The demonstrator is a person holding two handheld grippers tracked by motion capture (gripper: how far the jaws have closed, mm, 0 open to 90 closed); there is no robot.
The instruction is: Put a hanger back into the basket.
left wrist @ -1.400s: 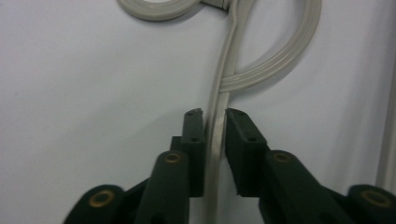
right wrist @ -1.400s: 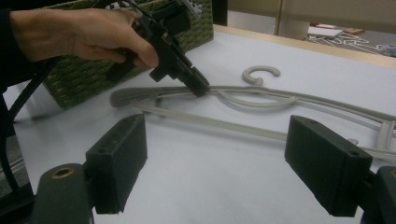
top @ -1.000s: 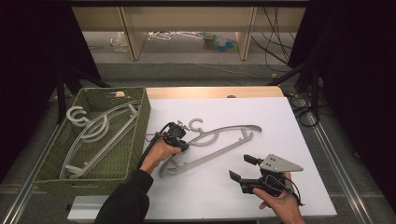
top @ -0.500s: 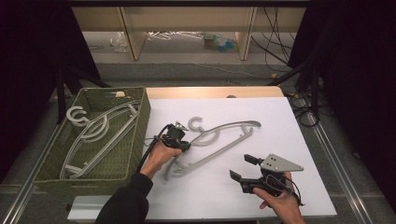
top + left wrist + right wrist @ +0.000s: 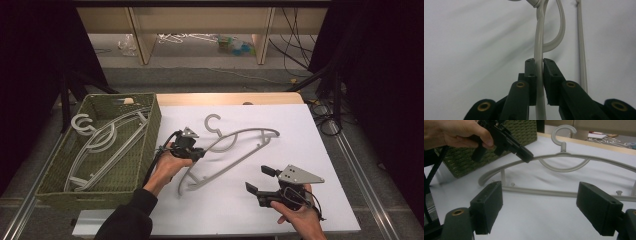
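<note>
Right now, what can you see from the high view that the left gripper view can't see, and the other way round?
High view alone: the green wicker basket with more hangers inside, and the right tool, jaws apart, empty. Left gripper view alone: close up, the left tool has its pads pinching the hanger's thin top bar. Both: the grey hanger on the white table.

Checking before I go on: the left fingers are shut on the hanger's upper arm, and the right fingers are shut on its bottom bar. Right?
Not quite. The left gripper is shut on the hanger, as the left gripper view shows. But the right gripper stands open, apart from the hanger and holding nothing, as the right gripper view shows.
</note>
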